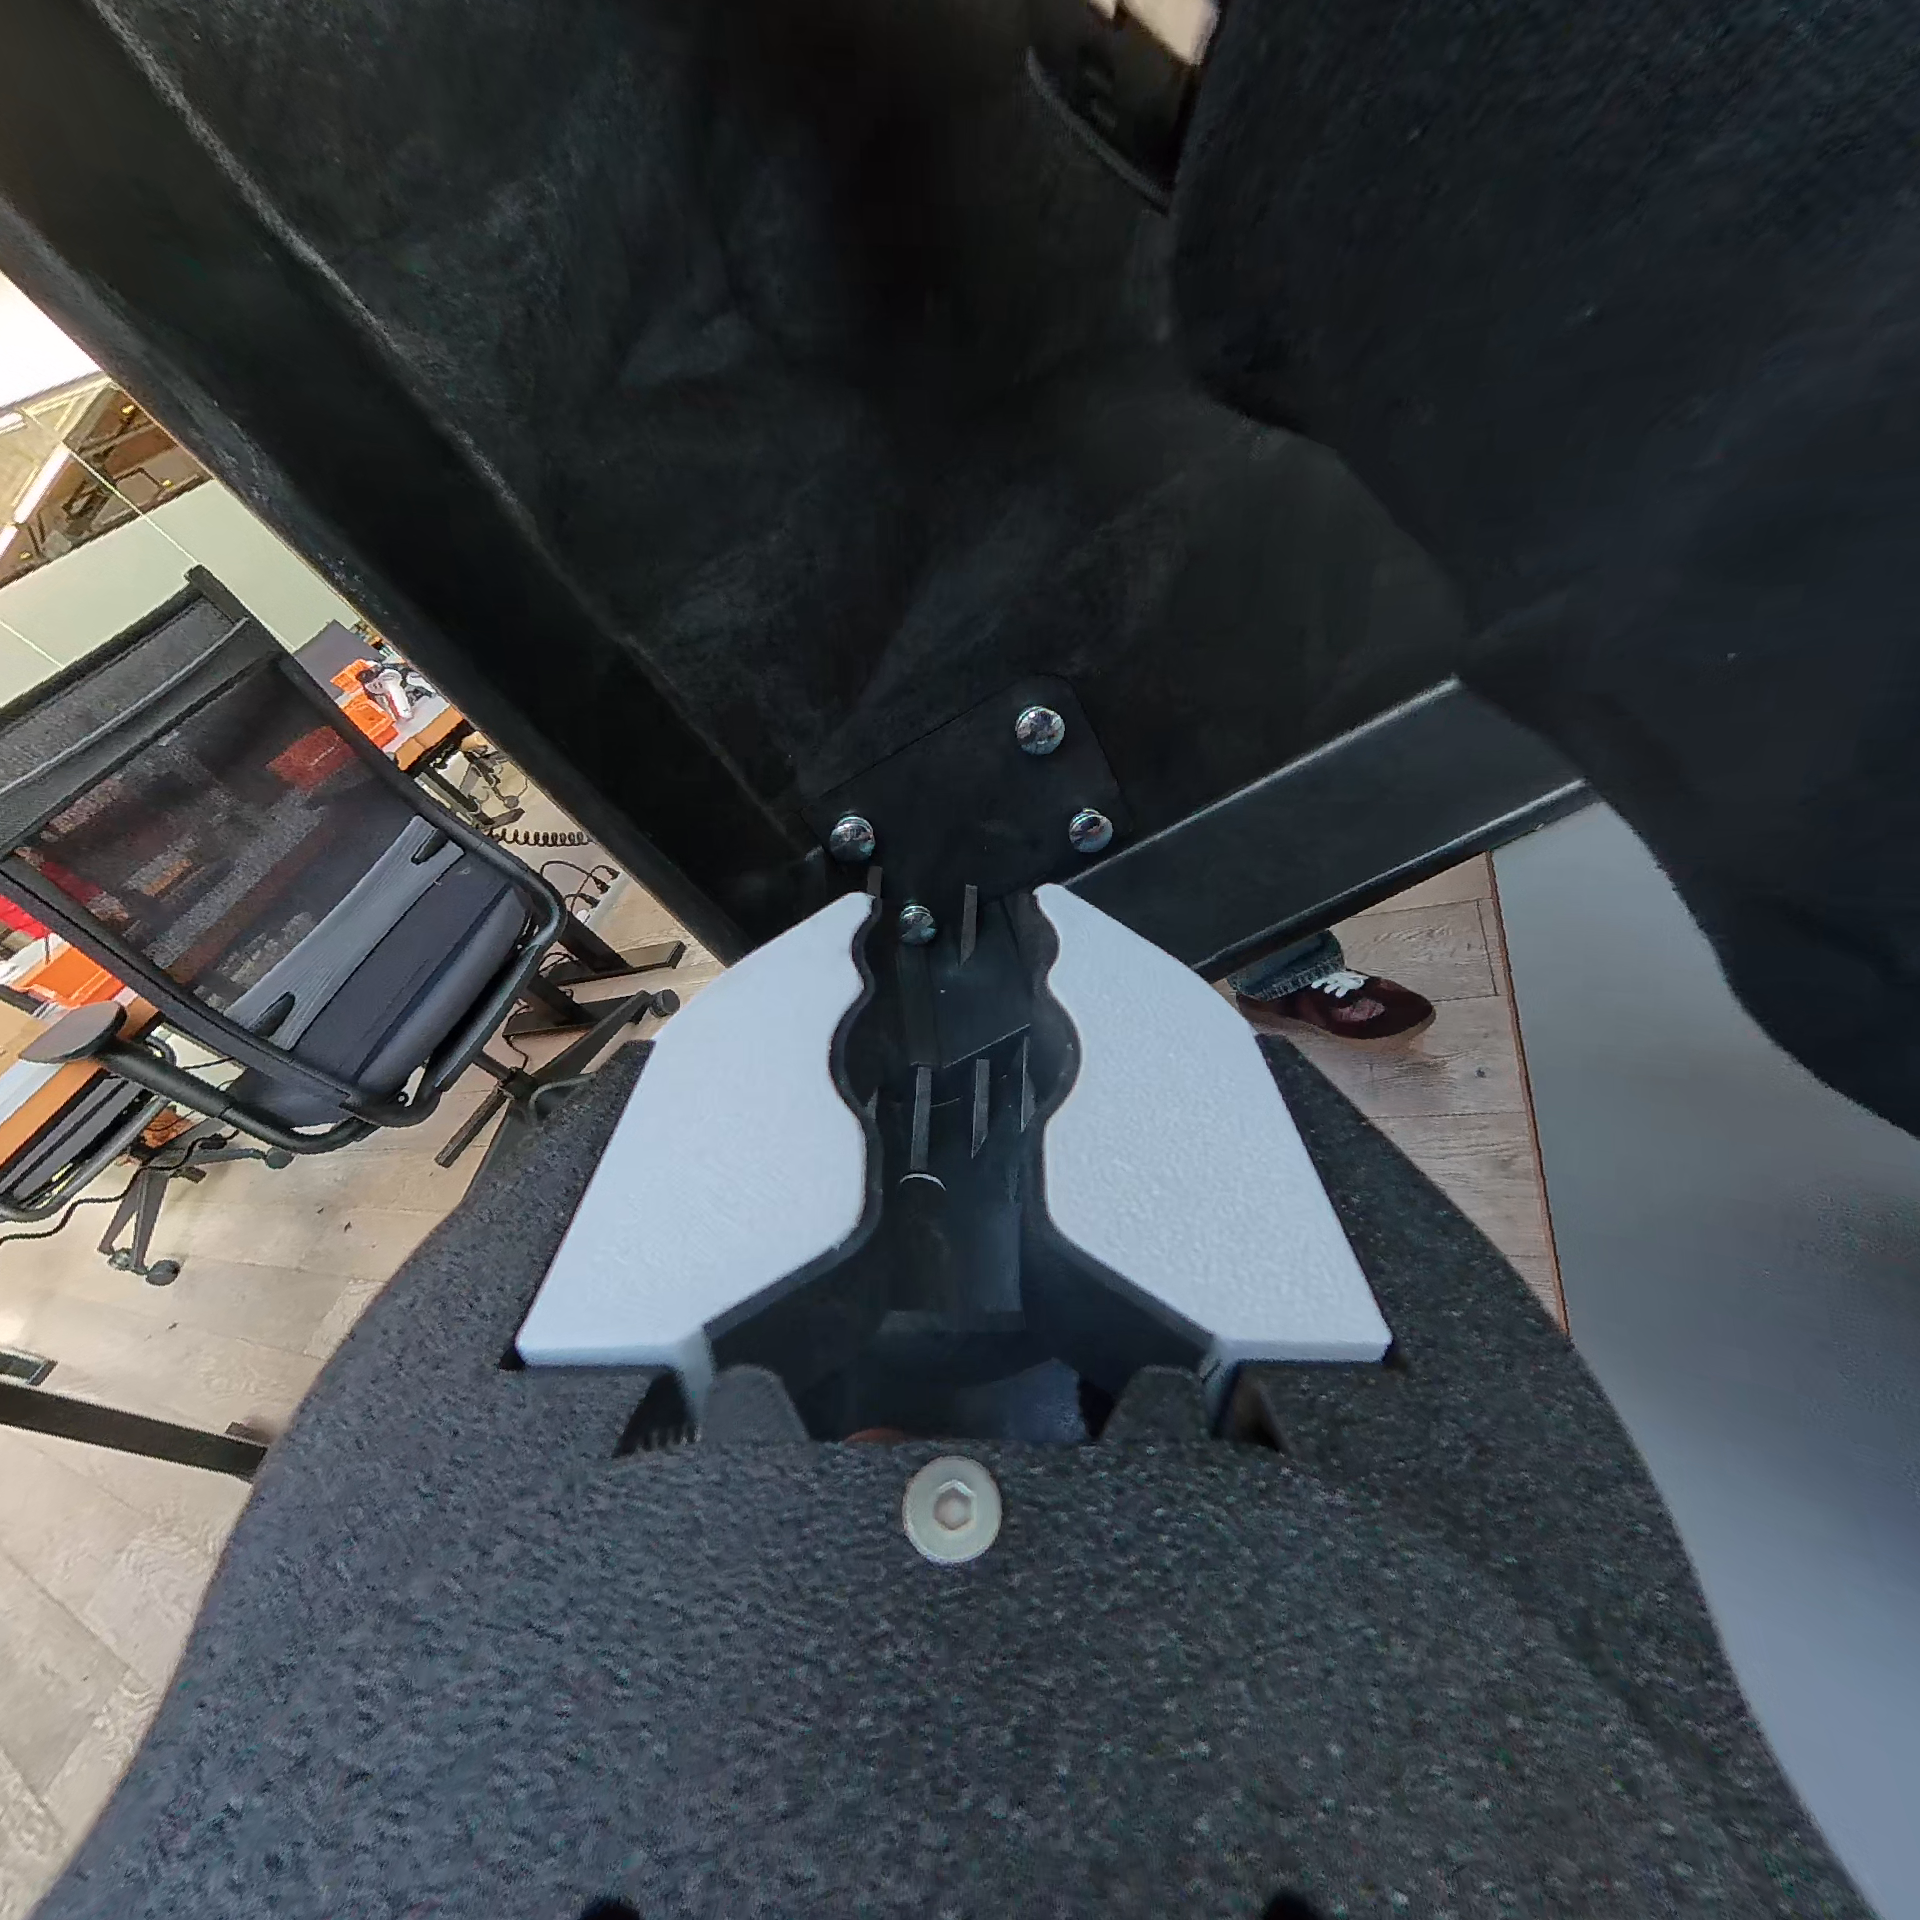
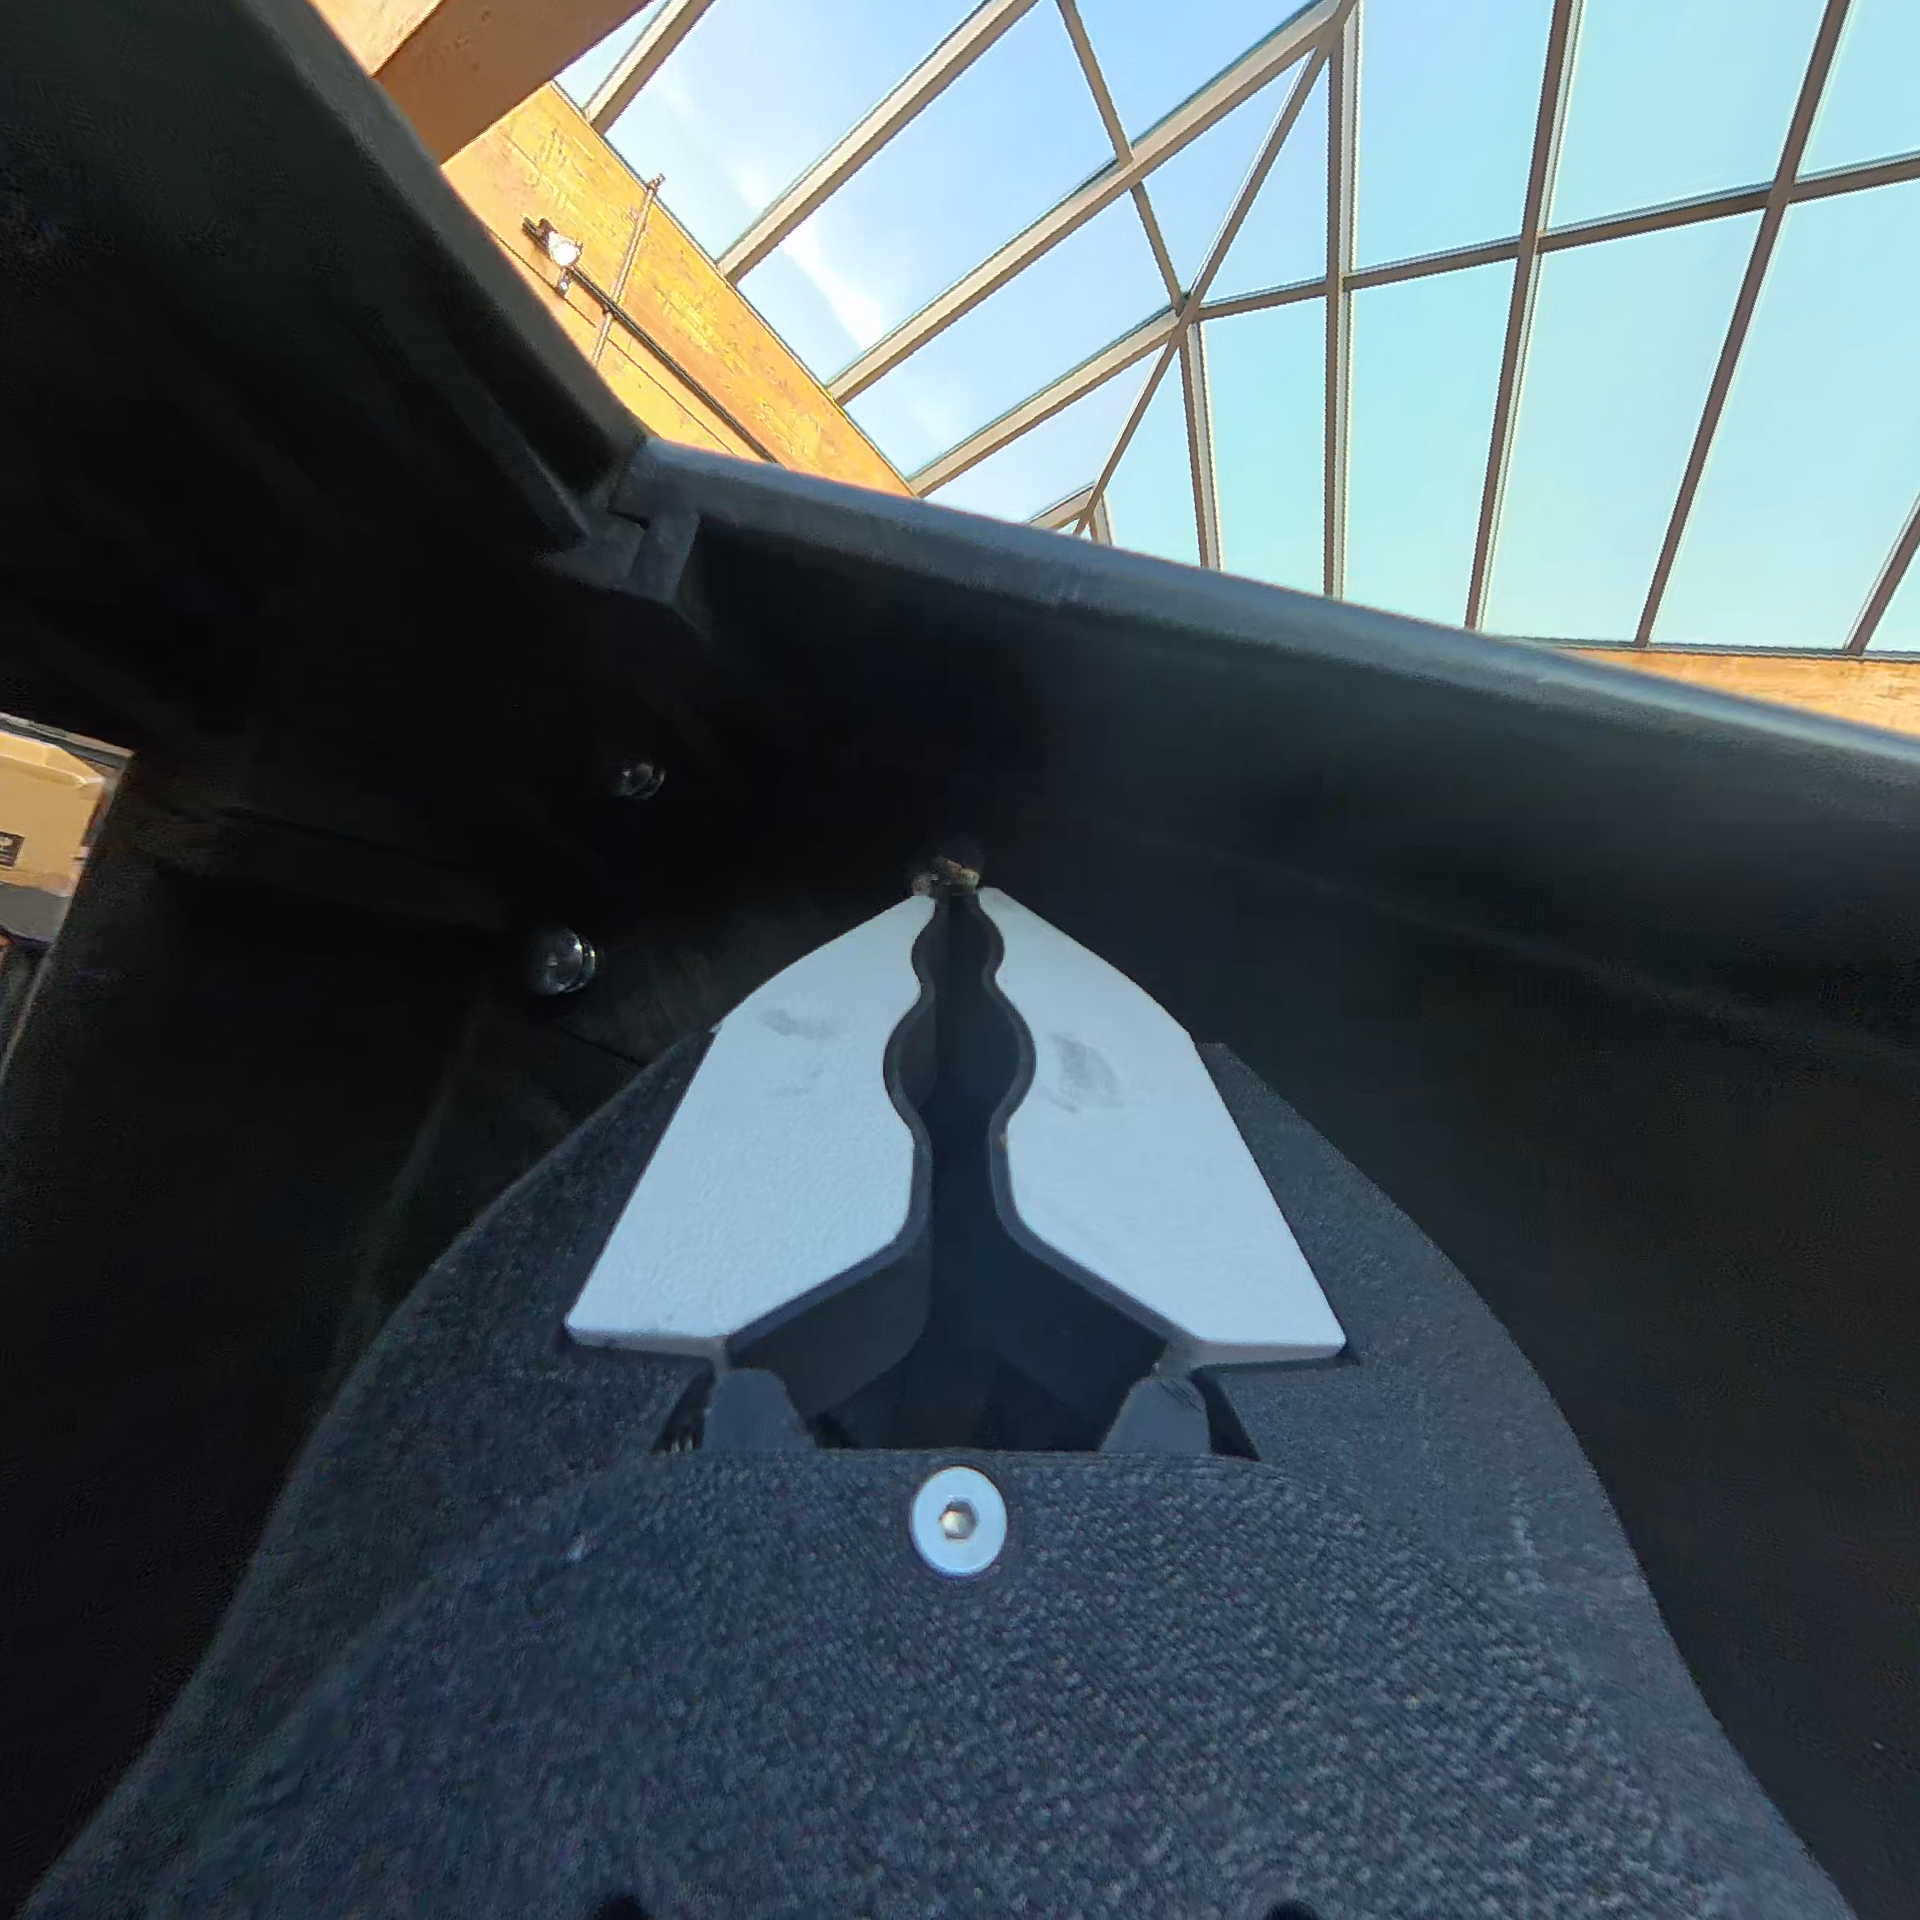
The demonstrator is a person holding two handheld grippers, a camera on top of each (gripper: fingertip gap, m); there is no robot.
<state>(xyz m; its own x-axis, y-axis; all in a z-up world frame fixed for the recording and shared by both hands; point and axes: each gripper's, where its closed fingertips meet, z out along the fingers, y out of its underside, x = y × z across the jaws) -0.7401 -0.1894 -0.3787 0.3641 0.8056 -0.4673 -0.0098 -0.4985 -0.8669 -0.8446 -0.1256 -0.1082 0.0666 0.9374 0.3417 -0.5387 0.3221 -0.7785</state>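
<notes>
Black felt panel (image 1: 623, 364), white gripper fingers (image 1: 717, 1143), blue skylight (image 2: 1455, 312)

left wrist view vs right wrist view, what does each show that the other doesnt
Only the left wrist view shows a mesh office chair, wood floor, a person's shoe and a black plate with four screws at the left gripper.

Only the right wrist view shows a glass roof and a black padded rim.

Both show black fabric just ahead of white jaws; the right gripper is nearly shut.

Chair (image 1: 312, 914) left of, perhaps behind, bracket (image 1: 971, 795).
</notes>
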